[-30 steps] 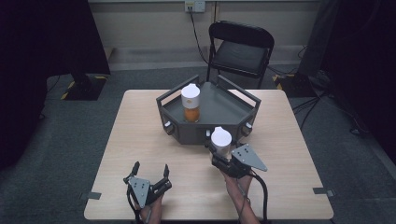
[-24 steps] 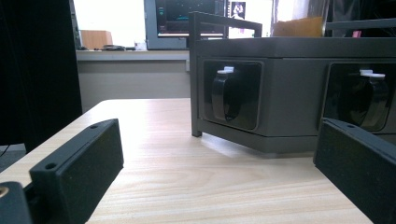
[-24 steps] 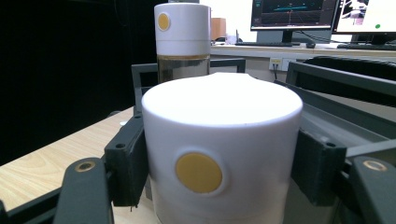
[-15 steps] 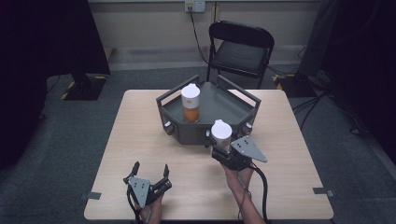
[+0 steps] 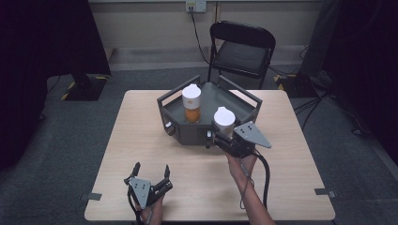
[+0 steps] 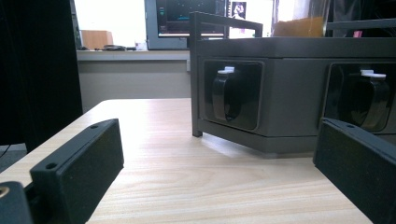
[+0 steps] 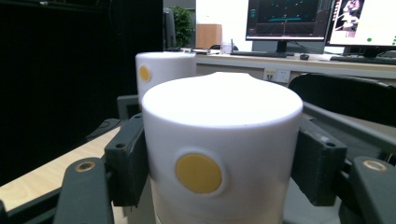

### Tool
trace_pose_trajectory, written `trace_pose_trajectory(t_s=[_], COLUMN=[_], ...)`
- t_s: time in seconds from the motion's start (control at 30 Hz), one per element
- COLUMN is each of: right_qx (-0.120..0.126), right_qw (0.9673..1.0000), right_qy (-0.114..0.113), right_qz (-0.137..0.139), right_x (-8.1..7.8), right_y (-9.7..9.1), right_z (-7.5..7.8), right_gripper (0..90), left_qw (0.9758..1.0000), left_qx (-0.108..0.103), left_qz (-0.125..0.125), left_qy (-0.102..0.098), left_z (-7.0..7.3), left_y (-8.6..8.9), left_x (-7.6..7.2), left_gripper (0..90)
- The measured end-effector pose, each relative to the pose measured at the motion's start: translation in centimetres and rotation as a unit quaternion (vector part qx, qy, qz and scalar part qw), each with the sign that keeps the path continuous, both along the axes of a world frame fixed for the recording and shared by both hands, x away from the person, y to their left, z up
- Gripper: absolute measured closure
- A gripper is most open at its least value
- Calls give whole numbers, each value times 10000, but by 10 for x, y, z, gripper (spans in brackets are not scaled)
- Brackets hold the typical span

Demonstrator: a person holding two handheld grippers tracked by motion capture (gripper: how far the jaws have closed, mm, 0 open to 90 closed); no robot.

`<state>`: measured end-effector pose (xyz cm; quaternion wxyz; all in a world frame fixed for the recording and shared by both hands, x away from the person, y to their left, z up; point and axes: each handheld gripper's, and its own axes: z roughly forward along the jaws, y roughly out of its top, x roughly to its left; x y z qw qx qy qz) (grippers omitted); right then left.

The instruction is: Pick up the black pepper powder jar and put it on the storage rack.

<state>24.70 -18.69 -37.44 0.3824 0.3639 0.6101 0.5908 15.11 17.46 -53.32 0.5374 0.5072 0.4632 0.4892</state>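
A dark grey tray (image 5: 180, 133) with raised rails sits at the table's far middle. Inside it stands a clear bottle (image 5: 191, 104) of orange liquid with a white cap. My right gripper (image 5: 220, 133) is shut on a second white-capped bottle (image 5: 223, 119) and holds it over the tray's front right wall. In the right gripper view the black jaws clamp both sides of that white cap (image 7: 219, 154), which has a yellow dot, and the other bottle's cap (image 7: 163, 67) stands behind it. My left gripper (image 5: 150, 172) rests open near the table's front left, facing the tray's front wall (image 6: 289, 98).
A black folding chair (image 5: 241, 49) stands behind the table. Two round knobs (image 6: 229, 95) sit in recesses of the tray's front wall. Bare tabletop (image 5: 291, 140) lies to the right of the tray. Dark curtains hang at both sides.
My right gripper has carried the white-capped bottle forward and up toward the tray, from the table in front of it to over its front right wall. The left gripper has stayed still.
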Motion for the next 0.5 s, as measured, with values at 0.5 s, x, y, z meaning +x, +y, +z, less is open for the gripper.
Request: trace_pose_trajectory(t_s=[0.5], right_qx=[-60], right_qw=[9999], right_qy=[-91], right_qz=[-126], right_x=[35], right_y=[3], right_z=[25], right_gripper=[301], left_qw=[10000], left_qx=[-3], left_qz=[0], left_qy=[-1], left_z=[0], left_y=[0], left_x=[0], left_gripper=[10])
